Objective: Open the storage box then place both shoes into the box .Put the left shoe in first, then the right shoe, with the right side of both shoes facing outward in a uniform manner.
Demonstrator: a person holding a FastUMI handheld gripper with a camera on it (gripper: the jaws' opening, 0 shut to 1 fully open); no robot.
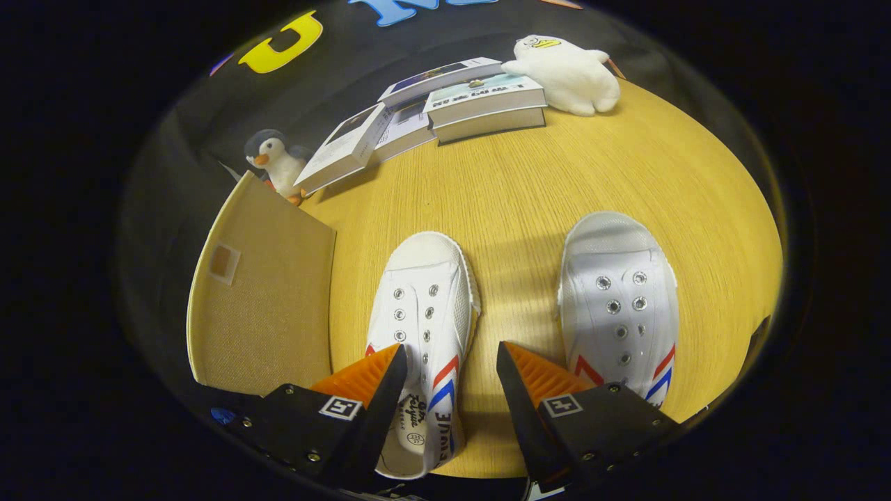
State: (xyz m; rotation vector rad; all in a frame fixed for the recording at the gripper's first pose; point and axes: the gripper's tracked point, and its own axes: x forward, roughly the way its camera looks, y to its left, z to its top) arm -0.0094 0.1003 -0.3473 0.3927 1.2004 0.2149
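Your claw (451, 362) stands wide, gripping nothing; its fingers straddle the rear half of the left-hand white canvas shoe (422, 327), one finger over the shoe's heel side, the other above bare counter (515, 195); that shoe points away from you, toe forward, with red and blue stripes on its side; printing shows on its insole and side, too small to read; the second white shoe (619, 299), with the same stripes, lies just beside the other finger, parallel and apart from the first; the beige fabric storage box (264, 292) sits on the far side of the first shoe, near it; beyond the shoes lie stacked books (480, 101), their cover text illegible, a toy penguin (275, 163) and a white plush toy (567, 73).
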